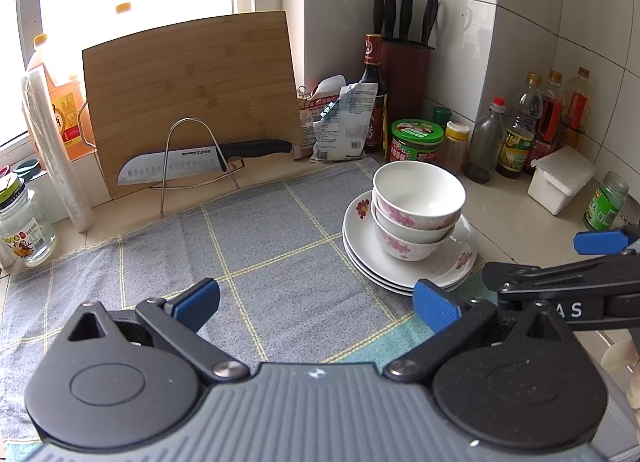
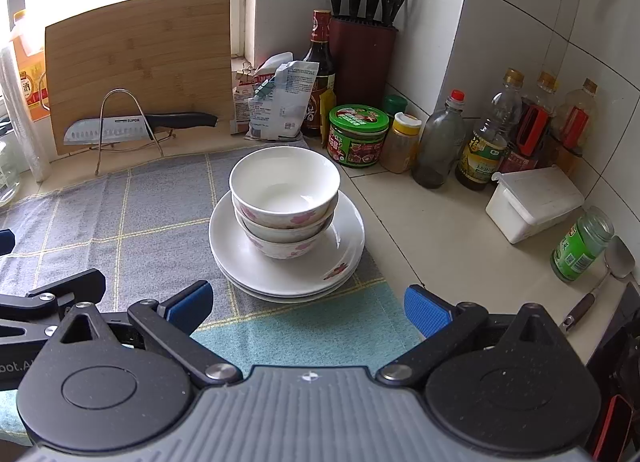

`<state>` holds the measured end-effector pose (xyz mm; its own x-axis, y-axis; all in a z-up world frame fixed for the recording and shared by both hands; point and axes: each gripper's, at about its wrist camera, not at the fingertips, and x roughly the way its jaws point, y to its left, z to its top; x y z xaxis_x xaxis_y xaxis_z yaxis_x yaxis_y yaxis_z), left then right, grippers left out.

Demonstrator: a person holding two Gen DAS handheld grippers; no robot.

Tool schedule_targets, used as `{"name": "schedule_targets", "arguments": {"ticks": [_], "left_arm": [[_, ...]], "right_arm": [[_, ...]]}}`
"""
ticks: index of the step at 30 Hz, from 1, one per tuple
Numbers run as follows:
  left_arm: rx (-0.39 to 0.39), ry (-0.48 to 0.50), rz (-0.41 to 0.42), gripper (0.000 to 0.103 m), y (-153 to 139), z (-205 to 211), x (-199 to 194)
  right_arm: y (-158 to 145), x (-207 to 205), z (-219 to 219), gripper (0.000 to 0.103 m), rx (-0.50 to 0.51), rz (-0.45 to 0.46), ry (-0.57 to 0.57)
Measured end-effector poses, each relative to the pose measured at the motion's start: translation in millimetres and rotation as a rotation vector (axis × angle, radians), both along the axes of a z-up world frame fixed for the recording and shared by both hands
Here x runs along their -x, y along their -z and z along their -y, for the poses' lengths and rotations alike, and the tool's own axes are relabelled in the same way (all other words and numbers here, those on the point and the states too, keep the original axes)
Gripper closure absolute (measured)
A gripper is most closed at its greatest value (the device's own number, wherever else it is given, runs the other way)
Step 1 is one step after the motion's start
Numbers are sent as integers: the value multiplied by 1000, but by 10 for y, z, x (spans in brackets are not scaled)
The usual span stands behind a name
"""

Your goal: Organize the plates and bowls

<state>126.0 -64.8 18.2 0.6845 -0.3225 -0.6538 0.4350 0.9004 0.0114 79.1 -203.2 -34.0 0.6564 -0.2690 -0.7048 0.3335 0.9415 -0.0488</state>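
Three white bowls with pink flowers (image 1: 418,205) (image 2: 285,193) are nested upright on a stack of white flowered plates (image 1: 360,250) (image 2: 240,258), on a grey checked cloth (image 1: 256,246) (image 2: 132,213). My left gripper (image 1: 316,302) is open and empty, above the cloth, left of and nearer than the stack. My right gripper (image 2: 308,304) is open and empty, just in front of the plates; it also shows in the left wrist view (image 1: 560,286) at the right. Part of the left gripper (image 2: 40,302) shows at the left of the right wrist view.
A bamboo cutting board (image 1: 192,93) and a knife on a wire rack (image 1: 192,163) stand at the back. Sauce bottles (image 2: 484,141), jars (image 2: 358,135), a knife block (image 2: 362,49), a white box (image 2: 532,201) and a green-labelled jar (image 2: 582,246) line the tiled corner. A ladle (image 2: 616,258) lies at the right.
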Motion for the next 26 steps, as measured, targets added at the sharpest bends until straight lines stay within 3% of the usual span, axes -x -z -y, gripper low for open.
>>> {"name": "schedule_targets", "arguments": {"ticks": [26], "left_arm": [[7,7,0,1,-18,46,-5]], "right_arm": [[-23,26,41,0,10,1,6]]}}
